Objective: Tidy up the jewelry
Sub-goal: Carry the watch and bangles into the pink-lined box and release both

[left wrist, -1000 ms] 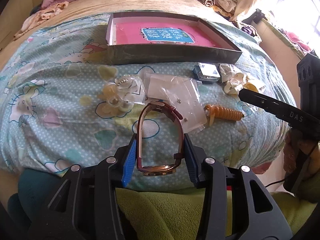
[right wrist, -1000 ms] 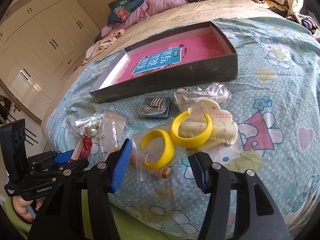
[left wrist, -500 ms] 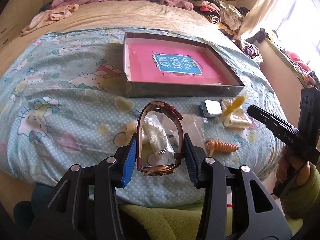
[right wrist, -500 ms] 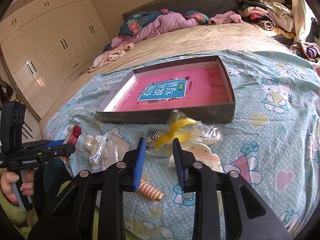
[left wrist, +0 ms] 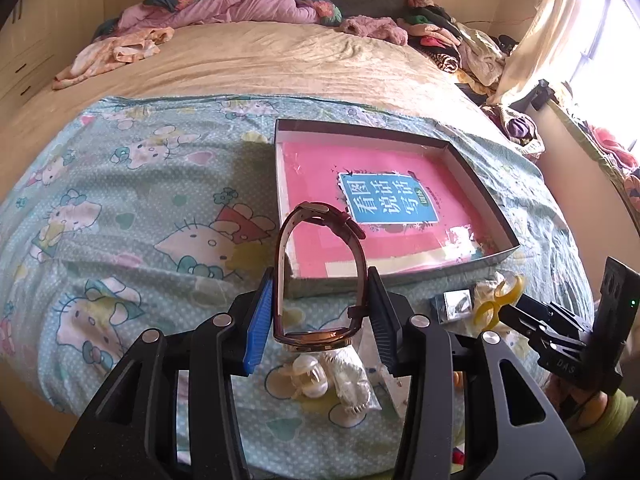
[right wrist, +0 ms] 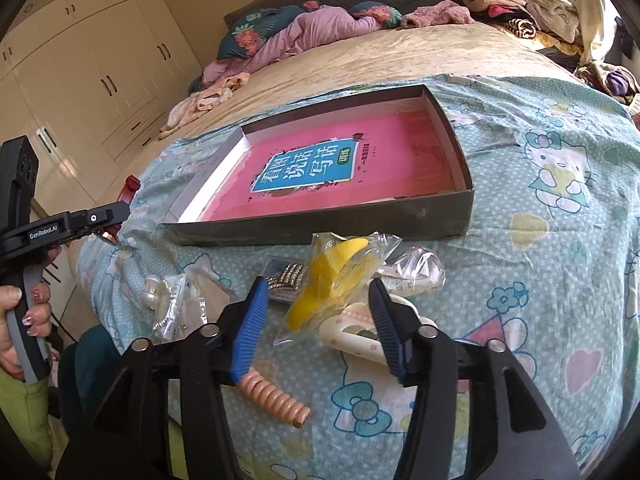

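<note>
My left gripper (left wrist: 321,280) is shut on a watch (left wrist: 320,336) with a dark red strap, held in the air just in front of the grey box (left wrist: 400,277) that holds a pink book. From the right wrist view the left gripper (right wrist: 92,220) and the red strap (right wrist: 130,189) show at the far left. My right gripper (right wrist: 317,284) is opening its jaws. Between them is a clear bag of yellow hoop earrings (right wrist: 332,280), and the pads stand off it. The box's front wall (right wrist: 320,229) lies just behind.
On the patterned bedsheet by the box lie a peach coil hair tie (right wrist: 276,396), a small clear case of sparkly pieces (right wrist: 285,276), a cream hair clip (right wrist: 352,330), and bags of pearl pieces (right wrist: 172,304). Clothes are piled at the bed's far end.
The left gripper rose with the watch and moved up to the box. The right gripper shut on the earring bag, lifted it a little, then spread its jaws again.
</note>
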The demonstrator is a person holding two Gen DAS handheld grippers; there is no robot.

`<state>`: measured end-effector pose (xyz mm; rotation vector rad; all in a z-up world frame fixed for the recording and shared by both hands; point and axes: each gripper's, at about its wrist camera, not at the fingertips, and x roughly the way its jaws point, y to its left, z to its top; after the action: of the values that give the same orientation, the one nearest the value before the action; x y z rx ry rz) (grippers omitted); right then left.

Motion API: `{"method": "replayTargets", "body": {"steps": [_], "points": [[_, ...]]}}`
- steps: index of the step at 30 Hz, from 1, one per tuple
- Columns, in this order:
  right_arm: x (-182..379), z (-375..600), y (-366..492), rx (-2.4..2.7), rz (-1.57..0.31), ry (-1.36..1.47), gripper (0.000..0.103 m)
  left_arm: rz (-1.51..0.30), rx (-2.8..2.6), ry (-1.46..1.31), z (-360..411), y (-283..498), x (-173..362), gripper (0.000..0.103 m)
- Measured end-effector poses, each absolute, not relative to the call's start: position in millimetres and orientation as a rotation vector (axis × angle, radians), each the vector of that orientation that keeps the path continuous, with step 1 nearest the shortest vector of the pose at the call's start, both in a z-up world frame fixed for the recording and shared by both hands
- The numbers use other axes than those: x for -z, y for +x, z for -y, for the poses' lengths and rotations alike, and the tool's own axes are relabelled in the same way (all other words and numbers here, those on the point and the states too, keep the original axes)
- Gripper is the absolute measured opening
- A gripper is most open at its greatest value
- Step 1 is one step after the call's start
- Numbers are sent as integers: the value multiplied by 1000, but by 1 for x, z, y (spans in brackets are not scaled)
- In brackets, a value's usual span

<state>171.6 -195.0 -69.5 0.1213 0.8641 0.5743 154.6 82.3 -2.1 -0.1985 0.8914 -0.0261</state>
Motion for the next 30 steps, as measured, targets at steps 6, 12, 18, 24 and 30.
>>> {"method": "replayTargets", "body": {"steps": [6, 12, 18, 24, 30], "points": [[78, 194, 189, -572, -892, 152, 30, -879, 52, -181, -70, 171, 0, 35], [68, 201, 189, -628, -862, 206, 20, -849, 66, -160, -65, 183, -12, 36], [38, 207, 197, -667, -775, 238, 18, -840, 72, -160, -64, 200, -16, 36], [25, 213, 228, -663, -740, 292, 18, -852, 67, -176, -61, 216, -3, 36], [29, 216, 261, -649, -758, 343, 18, -882, 54, -177, -57, 231, 15, 36]]}}
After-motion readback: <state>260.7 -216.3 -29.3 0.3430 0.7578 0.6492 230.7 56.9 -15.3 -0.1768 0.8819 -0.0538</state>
